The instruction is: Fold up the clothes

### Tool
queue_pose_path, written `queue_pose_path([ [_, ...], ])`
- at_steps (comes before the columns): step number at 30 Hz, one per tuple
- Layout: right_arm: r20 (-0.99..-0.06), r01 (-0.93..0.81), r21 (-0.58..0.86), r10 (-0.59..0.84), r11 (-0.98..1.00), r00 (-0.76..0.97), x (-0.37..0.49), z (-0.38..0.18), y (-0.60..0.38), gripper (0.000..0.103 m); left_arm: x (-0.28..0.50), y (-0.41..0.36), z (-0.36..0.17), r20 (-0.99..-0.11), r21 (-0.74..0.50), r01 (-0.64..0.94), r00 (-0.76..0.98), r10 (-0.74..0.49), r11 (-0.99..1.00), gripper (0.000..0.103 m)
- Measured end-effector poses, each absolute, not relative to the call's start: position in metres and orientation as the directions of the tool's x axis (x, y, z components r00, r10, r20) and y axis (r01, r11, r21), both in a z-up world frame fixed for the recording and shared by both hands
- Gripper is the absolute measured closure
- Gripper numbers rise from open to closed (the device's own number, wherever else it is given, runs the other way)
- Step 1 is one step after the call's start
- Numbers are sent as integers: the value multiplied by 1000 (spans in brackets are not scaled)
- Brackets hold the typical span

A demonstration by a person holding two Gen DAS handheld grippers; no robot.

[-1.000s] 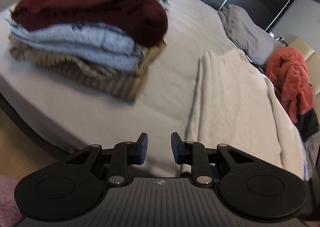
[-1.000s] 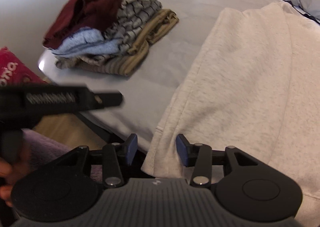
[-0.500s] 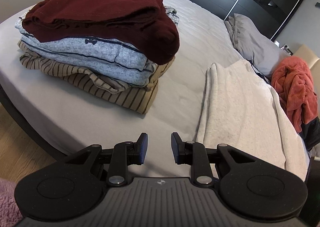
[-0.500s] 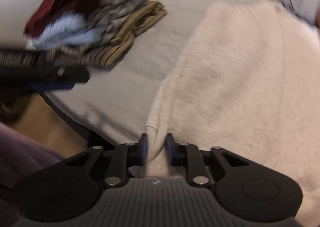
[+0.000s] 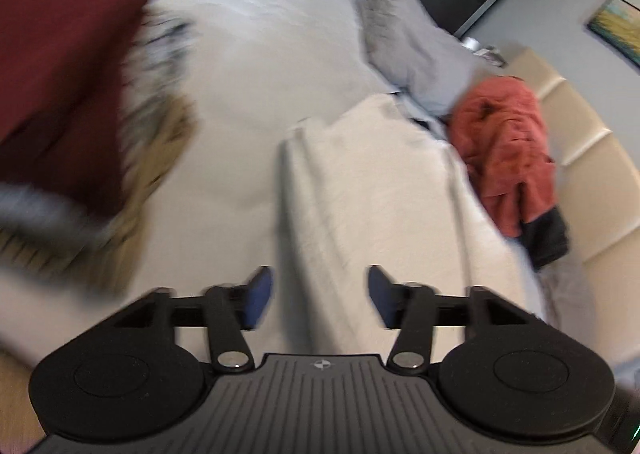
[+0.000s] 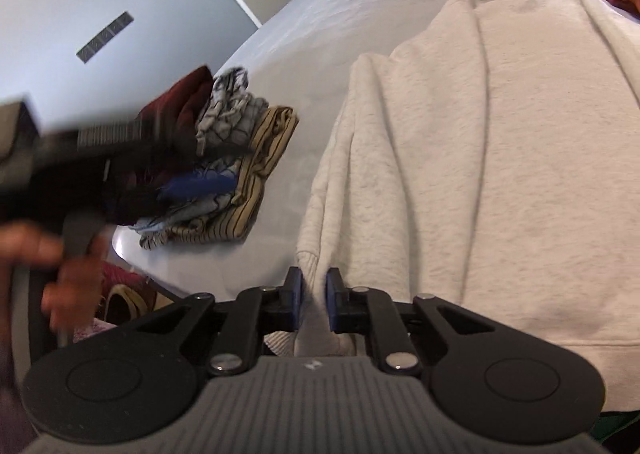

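the cream sweatshirt (image 6: 500, 158) is a pale, flecked fleece, lying flat on the grey bed (image 5: 256, 66) with soft lengthwise creases and one sleeve doubled along its left edge. my right gripper (image 6: 314, 296) is clamped on the ribbed cuff end of that sleeve, at the near edge of the bed. my left gripper (image 5: 320, 296) has just been opening; its blue pads stand apart above the garment's near left edge, pressing on nothing. the stack of folded clothes (image 5: 68, 94) to the left is smeared by blur. my left hand (image 6: 60, 258) is blurred too. the hem is cut off behind my right tool. the sweatshirt's long axis runs away from me, collar toward the grey pillow (image 5: 416, 54) and the orange garment (image 5: 508, 150).
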State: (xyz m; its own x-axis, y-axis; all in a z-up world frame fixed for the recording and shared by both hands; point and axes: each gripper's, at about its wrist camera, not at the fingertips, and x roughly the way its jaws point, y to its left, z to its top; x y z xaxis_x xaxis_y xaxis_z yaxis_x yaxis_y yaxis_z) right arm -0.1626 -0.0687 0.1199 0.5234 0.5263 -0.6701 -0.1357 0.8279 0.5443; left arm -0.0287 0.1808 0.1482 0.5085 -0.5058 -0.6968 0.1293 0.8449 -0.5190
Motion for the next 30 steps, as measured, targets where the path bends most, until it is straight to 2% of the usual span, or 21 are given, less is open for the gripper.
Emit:
queue_pose_path([
  [7,-647,-156,572,560,805,518,-167,120,-81,88,74,151,132,-713,-513,101,503,-488,853,49],
  [11,-636,-180,576,575,798,515,-171,122,-85,88,106,145,97,-713,-583,27,461,-528,812,49],
  [14,-623,-183,598,596,780,506,-167,119,-88,88,118,138,80,-726,-592,-34,455,-515,805,49],
  [16,-613,-185,613,610,768,502,-164,118,-90,88,122,132,78,-720,-597,-12,449,-529,802,63],
  [17,-605,-187,623,619,760,501,-164,118,-90,88,123,129,79,-720,-593,4,445,-532,806,85],
  [18,-595,-190,633,628,751,501,-164,118,-91,88,123,125,82,-723,-579,20,450,-524,815,91],
  [20,-582,-187,647,637,740,506,-166,120,-99,88,121,116,93,-709,-561,62,478,-518,826,99],
  [26,-553,-80,717,635,692,540,-181,120,-145,88,107,68,141,-647,-518,254,509,-568,817,100],
  [30,-563,-10,733,615,680,552,-195,121,-169,88,100,23,153,-633,-487,368,476,-611,792,100],
])
